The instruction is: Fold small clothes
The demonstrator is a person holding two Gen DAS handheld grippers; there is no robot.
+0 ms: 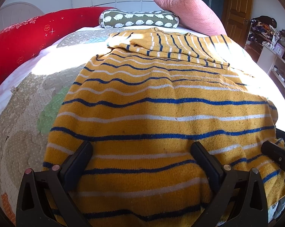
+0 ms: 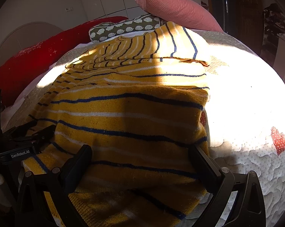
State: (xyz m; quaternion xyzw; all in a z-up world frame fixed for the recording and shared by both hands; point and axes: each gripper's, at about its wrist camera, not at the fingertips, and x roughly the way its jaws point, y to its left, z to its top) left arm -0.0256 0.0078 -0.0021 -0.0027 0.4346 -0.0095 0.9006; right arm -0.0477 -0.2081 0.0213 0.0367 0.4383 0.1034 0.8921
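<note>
"GenRobot.AI" printed on left gripper [image 2: 19,154] body, lower left of right wrist view. Left gripper [image 1: 142,151] low over sweater [image 1: 161,113] hem, jaws spread wide, nothing pinched. Right gripper [image 2: 142,155] same, jaws wide over hem's right corner. Yellow striped sweater fills frame centre, flat on quilt [image 1: 19,113], sleeves folded across top near pillows [image 1: 189,13]

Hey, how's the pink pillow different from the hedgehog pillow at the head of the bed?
The pink pillow is plain ribbed fabric, while the hedgehog pillow is olive green with white hedgehogs and white piping. The pink pillow is larger and tilted up, one corner raised; the hedgehog pillow is narrower and lies flat. The pink pillow leans over the hedgehog pillow's right end. Both sit beyond the yellow striped sweater.
</note>
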